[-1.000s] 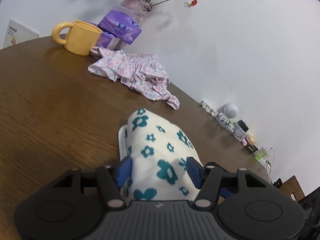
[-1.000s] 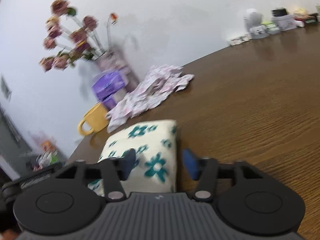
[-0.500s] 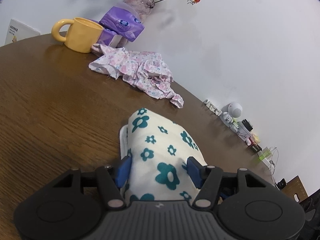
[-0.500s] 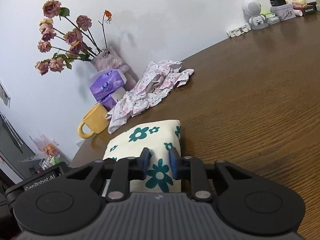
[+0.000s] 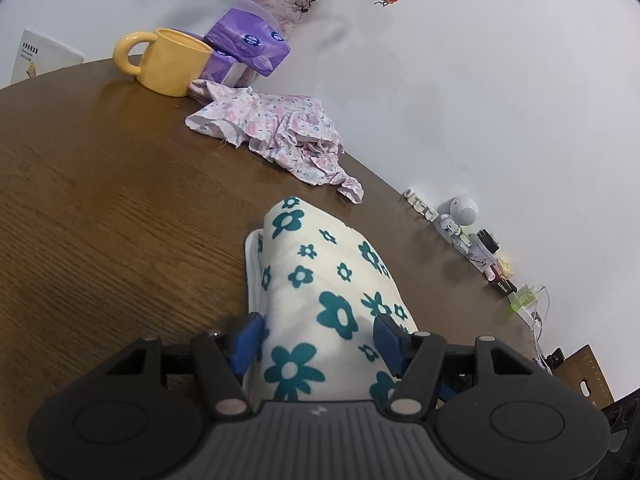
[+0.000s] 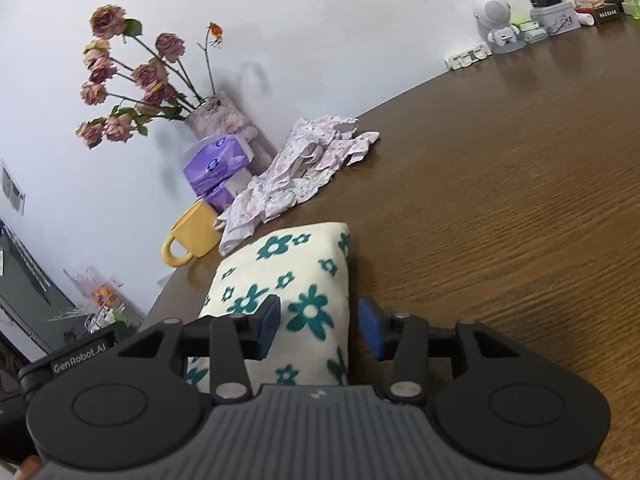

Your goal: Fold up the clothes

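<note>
One folded cloth [image 5: 320,280], cream with teal flowers, lies on the brown wooden table [image 5: 100,220]. It is a thick, neat bundle. A white edge of an inner layer sticks out along one side in the left wrist view.

Both tongs are at this cloth. The left gripper [image 5: 316,340] has its blue pads on either side of the bundle, and the cloth fills the gap between them. The pads seem to touch the sides of the cloth, so it is pinching the bundle. The right gripper [image 6: 318,328] is at the other end of the cloth [image 6: 288,280]. Its jaws are spreading apart. One blue pad sits over the flowery top, and the other pad is out past the edge of the cloth, over the bare table [image 6: 500,240]. The corner of the cloth lies between them, but the pads do not press on it.

Farther back on the table lies a second cloth, a crumpled pink flowery garment [image 5: 276,132]. It is not folded. One end of it touches a yellow mug [image 5: 168,60]. Right behind the mug and the garment are purple tissue packs [image 5: 248,46]. Behind those, by the white wall, stands a vase [image 6: 220,120] with dried pink roses [image 6: 132,76].

Along the far edge of the table is a small white astronaut toy [image 6: 498,20], with little boxes beside it.
</note>
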Tool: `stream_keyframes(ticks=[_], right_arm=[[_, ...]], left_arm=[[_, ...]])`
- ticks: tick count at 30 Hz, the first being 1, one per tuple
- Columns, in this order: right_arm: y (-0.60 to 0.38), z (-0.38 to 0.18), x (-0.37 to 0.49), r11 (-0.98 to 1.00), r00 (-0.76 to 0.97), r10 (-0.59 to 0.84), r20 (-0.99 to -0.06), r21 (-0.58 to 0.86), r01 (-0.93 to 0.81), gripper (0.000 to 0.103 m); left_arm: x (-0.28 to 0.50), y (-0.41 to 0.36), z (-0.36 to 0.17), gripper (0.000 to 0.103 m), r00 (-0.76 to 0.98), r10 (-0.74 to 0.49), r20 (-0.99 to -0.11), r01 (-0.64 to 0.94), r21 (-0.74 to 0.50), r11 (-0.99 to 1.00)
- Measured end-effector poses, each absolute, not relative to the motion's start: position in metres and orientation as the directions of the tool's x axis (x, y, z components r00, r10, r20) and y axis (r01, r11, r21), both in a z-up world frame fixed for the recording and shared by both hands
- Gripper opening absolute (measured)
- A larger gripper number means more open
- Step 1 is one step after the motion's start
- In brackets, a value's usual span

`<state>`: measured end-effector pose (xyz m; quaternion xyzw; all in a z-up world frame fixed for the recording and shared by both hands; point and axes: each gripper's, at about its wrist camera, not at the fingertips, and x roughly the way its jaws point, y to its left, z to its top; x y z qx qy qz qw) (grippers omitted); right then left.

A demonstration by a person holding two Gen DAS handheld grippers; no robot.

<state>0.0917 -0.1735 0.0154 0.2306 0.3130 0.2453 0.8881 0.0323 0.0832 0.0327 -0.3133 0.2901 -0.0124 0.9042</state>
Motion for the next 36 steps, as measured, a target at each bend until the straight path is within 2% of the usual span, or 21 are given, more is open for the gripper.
stream_keyframes(ticks=[2, 3, 6, 8, 11, 12, 16, 18, 19, 21, 24, 27, 29, 31, 32, 33, 36], right_arm=[[-0.173, 0.015, 0.089, 0.765, 0.680, 0.591, -0.433, 0.569, -0.302, 0.042], [-0.173, 0.015, 0.089, 0.756, 0.673, 0.602, -0.430, 0.578, -0.307, 0.036], [-0.171, 0.013, 0.087, 0.755, 0.676, 0.603, -0.424, 0.577, -0.311, 0.028], [-0.169, 0.013, 0.085, 0.760, 0.681, 0.599, -0.422, 0.567, -0.317, 0.028], [-0.170, 0.014, 0.082, 0.764, 0.687, 0.591, -0.423, 0.566, -0.310, 0.036], [-0.172, 0.014, 0.081, 0.765, 0.687, 0.588, -0.426, 0.569, -0.303, 0.039], [-0.173, 0.018, 0.070, 0.776, 0.692, 0.586, -0.421, 0.537, -0.331, 0.039], [-0.172, 0.019, 0.064, 0.783, 0.696, 0.583, -0.420, 0.518, -0.343, 0.038], [-0.172, 0.020, 0.061, 0.786, 0.698, 0.581, -0.419, 0.511, -0.347, 0.038], [-0.172, 0.019, 0.059, 0.788, 0.699, 0.580, -0.418, 0.507, -0.350, 0.032], [-0.173, 0.018, 0.058, 0.786, 0.700, 0.581, -0.416, 0.509, -0.350, 0.024], [-0.173, 0.016, 0.058, 0.784, 0.701, 0.581, -0.414, 0.513, -0.348, 0.018], [-0.173, 0.015, 0.057, 0.787, 0.705, 0.578, -0.411, 0.511, -0.347, 0.019], [-0.175, 0.016, 0.054, 0.789, 0.714, 0.571, -0.406, 0.514, -0.338, 0.026], [-0.177, 0.016, 0.052, 0.786, 0.717, 0.570, -0.402, 0.520, -0.334, 0.035], [-0.180, 0.016, 0.050, 0.783, 0.720, 0.570, -0.396, 0.526, -0.331, 0.039], [-0.183, 0.015, 0.046, 0.784, 0.721, 0.568, -0.397, 0.526, -0.329, 0.039]], left_arm=[[0.031, 0.082, 0.032, 0.055, 0.834, -0.203, -0.513, -0.156, -0.572, 0.805], [0.030, 0.081, 0.031, 0.052, 0.838, -0.201, -0.508, -0.153, -0.571, 0.807], [0.028, 0.080, 0.028, 0.047, 0.842, -0.191, -0.504, -0.152, -0.563, 0.812], [0.027, 0.081, 0.028, 0.047, 0.843, -0.191, -0.503, -0.157, -0.570, 0.806], [0.020, 0.083, 0.031, 0.062, 0.839, -0.184, -0.513, -0.184, -0.585, 0.790], [0.016, 0.083, 0.033, 0.062, 0.841, -0.183, -0.510, -0.182, -0.584, 0.791], [0.006, 0.077, 0.038, 0.062, 0.845, -0.173, -0.506, -0.171, -0.562, 0.809], [0.002, 0.073, 0.038, 0.060, 0.845, -0.170, -0.507, -0.165, -0.550, 0.819], [0.001, 0.071, 0.038, 0.056, 0.847, -0.166, -0.505, -0.164, -0.544, 0.823], [-0.002, 0.069, 0.036, 0.046, 0.853, -0.145, -0.501, -0.173, -0.535, 0.827], [-0.003, 0.067, 0.035, 0.039, 0.857, -0.134, -0.497, -0.175, -0.525, 0.833], [-0.005, 0.064, 0.034, 0.038, 0.865, -0.121, -0.488, -0.176, -0.518, 0.837], [-0.010, 0.065, 0.033, 0.046, 0.871, -0.118, -0.477, -0.182, -0.536, 0.824], [-0.017, 0.064, 0.036, 0.060, 0.883, -0.092, -0.460, -0.191, -0.532, 0.825], [-0.020, 0.063, 0.037, 0.061, 0.890, -0.076, -0.450, -0.192, -0.520, 0.832], [-0.023, 0.061, 0.037, 0.061, 0.895, -0.062, -0.442, -0.194, -0.509, 0.839], [-0.025, 0.057, 0.034, 0.057, 0.897, -0.057, -0.438, -0.193, -0.504, 0.842]])
